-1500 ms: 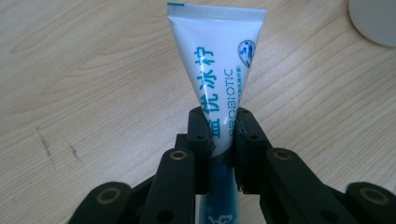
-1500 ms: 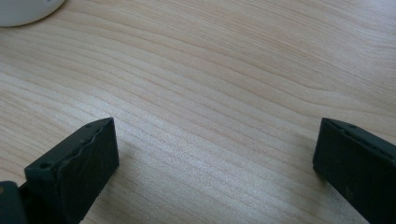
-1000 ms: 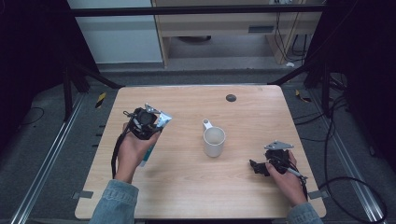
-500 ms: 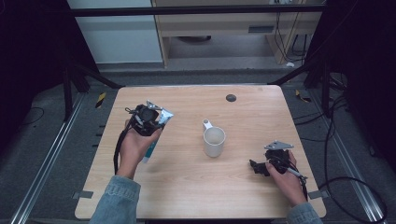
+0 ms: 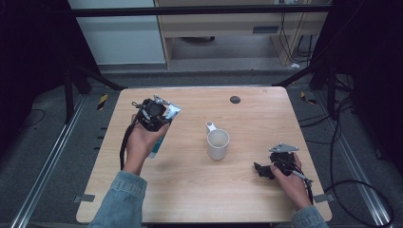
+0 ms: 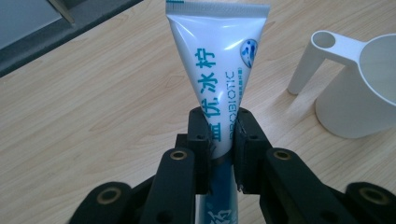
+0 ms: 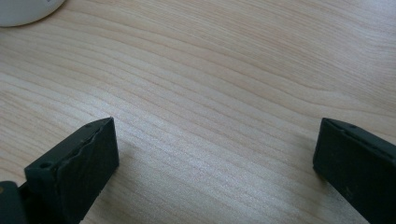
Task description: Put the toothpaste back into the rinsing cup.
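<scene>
Left claw (image 6: pixel 219 140) clamped on a white-and-blue plastic toothpaste tube (image 6: pixel 217 60), gripped mid-body, crimped end forward, lifted over the left of the light wooden tabletop (image 5: pixel 190 190). White ceramic mug (image 5: pixel 217 143) stands mid-tabletop, just right of the tube. Right claw (image 7: pixel 215 163) wide open, empty, low over bare wood. Looks like the carry step; next probably swing the tube over the mug rim and lower it in.

Your two hands, one pair of tongs each.
Left tongs (image 6: pixel 223 140) clamp a toothpaste tube (image 6: pixel 219 70); right tongs (image 7: pixel 215 172) gape wide, low over the worktop (image 7: pixel 224 70).
</scene>
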`<state>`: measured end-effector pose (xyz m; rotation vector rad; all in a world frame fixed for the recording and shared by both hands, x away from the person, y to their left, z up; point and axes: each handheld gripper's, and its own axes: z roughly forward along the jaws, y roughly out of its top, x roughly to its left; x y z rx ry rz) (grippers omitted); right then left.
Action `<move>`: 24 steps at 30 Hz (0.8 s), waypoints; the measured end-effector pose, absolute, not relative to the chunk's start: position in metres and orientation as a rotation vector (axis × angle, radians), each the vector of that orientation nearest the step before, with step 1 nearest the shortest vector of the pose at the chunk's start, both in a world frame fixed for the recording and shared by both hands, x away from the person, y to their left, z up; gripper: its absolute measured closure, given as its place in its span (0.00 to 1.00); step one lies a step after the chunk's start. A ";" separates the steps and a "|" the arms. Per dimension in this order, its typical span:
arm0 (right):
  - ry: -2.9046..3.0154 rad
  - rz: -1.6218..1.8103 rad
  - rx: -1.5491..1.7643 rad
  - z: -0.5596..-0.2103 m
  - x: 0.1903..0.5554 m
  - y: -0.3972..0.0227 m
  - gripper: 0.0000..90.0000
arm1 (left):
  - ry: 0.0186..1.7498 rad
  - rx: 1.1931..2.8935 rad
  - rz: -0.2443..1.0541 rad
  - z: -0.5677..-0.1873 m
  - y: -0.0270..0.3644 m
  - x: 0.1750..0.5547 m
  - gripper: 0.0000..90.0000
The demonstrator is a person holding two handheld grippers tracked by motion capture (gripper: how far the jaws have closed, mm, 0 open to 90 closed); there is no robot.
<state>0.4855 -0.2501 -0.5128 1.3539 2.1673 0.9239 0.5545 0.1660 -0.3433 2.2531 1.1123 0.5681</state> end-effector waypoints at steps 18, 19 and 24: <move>2.168 0.922 1.352 -0.513 0.486 -0.250 0.00 | 1.131 2.184 0.582 -0.348 0.152 0.568 0.87; 2.168 0.922 1.352 -0.513 0.486 -0.250 0.00 | 1.131 2.184 0.582 -0.348 0.152 0.568 0.87; 2.167 0.924 1.354 -0.513 0.485 -0.250 0.00 | 1.117 2.168 0.593 -0.345 0.143 0.569 0.87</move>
